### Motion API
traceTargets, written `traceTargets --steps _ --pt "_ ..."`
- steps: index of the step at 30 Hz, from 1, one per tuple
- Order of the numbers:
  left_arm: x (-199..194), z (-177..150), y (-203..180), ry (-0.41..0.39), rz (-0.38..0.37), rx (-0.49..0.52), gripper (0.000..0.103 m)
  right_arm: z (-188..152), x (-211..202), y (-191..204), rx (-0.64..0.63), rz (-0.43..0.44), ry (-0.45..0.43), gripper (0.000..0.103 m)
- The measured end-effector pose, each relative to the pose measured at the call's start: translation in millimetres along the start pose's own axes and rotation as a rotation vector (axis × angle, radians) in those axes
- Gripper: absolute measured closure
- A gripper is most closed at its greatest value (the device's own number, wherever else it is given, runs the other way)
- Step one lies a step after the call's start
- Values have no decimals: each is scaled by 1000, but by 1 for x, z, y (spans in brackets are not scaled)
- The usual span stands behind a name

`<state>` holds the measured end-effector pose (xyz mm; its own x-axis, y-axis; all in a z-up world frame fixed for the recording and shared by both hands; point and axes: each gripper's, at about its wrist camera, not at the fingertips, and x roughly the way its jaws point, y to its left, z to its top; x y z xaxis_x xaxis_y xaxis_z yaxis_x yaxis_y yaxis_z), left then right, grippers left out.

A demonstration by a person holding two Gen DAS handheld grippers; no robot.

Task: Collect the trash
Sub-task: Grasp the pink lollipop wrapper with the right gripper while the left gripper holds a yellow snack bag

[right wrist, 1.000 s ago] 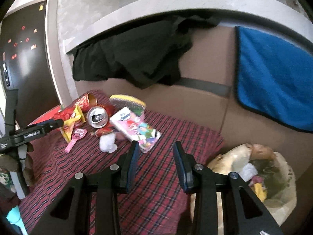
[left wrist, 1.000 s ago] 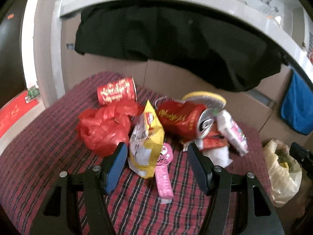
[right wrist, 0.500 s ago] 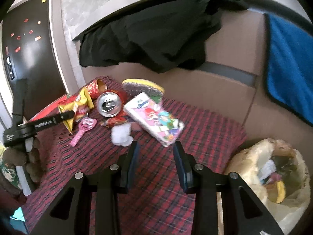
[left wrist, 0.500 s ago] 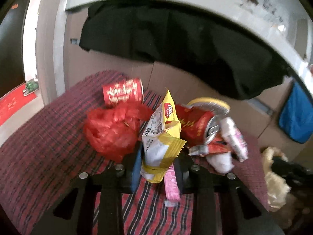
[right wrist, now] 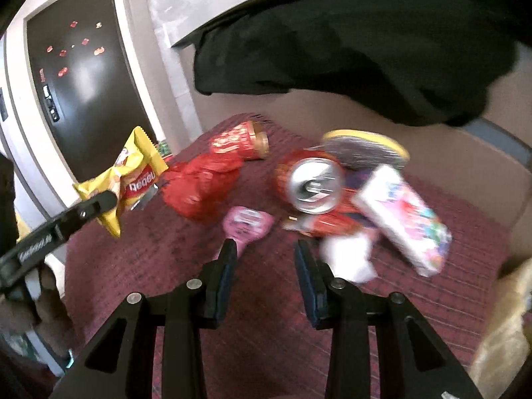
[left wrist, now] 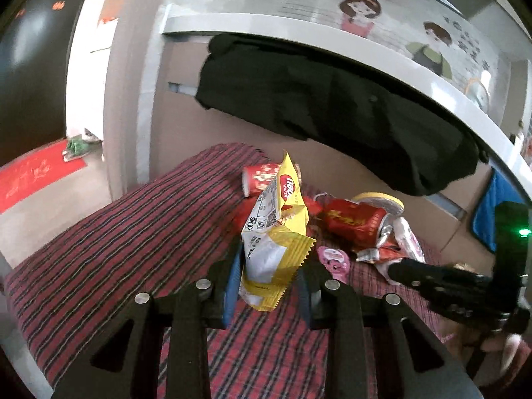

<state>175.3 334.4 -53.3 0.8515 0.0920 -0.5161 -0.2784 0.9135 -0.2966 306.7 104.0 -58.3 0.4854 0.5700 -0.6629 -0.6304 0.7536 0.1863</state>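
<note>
My left gripper (left wrist: 270,272) is shut on a yellow wafer wrapper (left wrist: 276,232) and holds it lifted above the red plaid cover (left wrist: 133,232). From the right wrist view the same wrapper (right wrist: 129,179) hangs at the left in the left gripper (right wrist: 99,204). My right gripper (right wrist: 266,262) stands open, nothing between its fingers, just short of a pink wrapper (right wrist: 246,224). Behind lie a red plastic bag (right wrist: 202,186), two red cans (right wrist: 309,183) (right wrist: 239,139), a white carton (right wrist: 405,219) and a white tissue (right wrist: 349,256).
A black garment (right wrist: 349,50) hangs over the grey ledge behind the trash. A yellowish bag (right wrist: 505,332) sits at the lower right edge. A dark door (right wrist: 76,76) stands at the left, a blue cloth (left wrist: 488,212) at the far right. The right gripper's body (left wrist: 465,286) reaches in from the right.
My left gripper closed on the yellow wrapper and lifted it off the pile, moving left. My right gripper swung left from the bag toward the cans and the pink wrapper, its jaws unchanged.
</note>
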Motion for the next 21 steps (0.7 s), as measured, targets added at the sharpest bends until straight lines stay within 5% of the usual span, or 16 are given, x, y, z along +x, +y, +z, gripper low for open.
traceTargets --steps 9,21 --pt "0 -1 36 -9 -13 -78 72 2 62 26 30 -36 133 69" --pt "13 -4 52 20 -44 -119 72 18 110 37 -37 -141 177 67"
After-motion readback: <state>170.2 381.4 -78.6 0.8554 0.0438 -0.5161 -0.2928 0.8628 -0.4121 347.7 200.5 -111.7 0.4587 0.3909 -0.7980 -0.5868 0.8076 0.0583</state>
